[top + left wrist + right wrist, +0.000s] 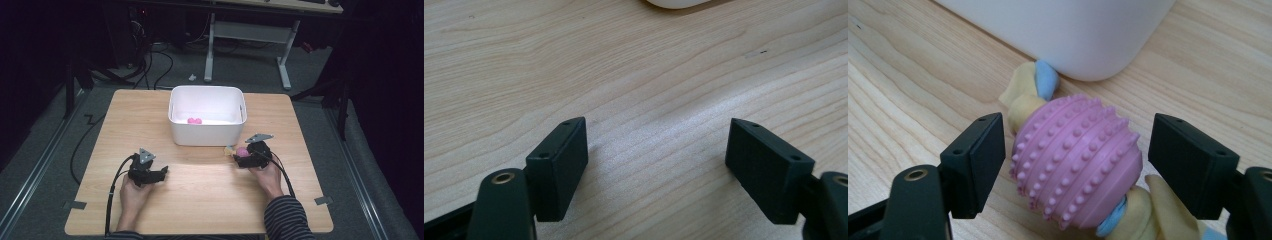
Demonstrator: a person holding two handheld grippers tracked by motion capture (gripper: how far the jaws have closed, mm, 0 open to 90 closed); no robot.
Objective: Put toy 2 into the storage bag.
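Note:
A pink studded ball (1075, 157) on a yellow and blue rope (1024, 99) lies on the wooden table just in front of the white bin (206, 120). My right gripper (1077, 170) is open, its jaws on either side of the ball, the left one almost touching it. In the high view this toy (241, 151) lies at the tip of the right gripper (246, 158), by the bin's front right corner. My left gripper (656, 167) is open over bare wood, and in the high view it (159, 174) rests at the table's front left. A second pink toy (194, 121) lies inside the bin.
The wooden table (200, 200) has bare room in front and between the two hands. The bin's rounded bottom corner (1088, 35) stands close behind the ball. Beyond the table are a desk frame (250, 35) and floor cables (150, 65).

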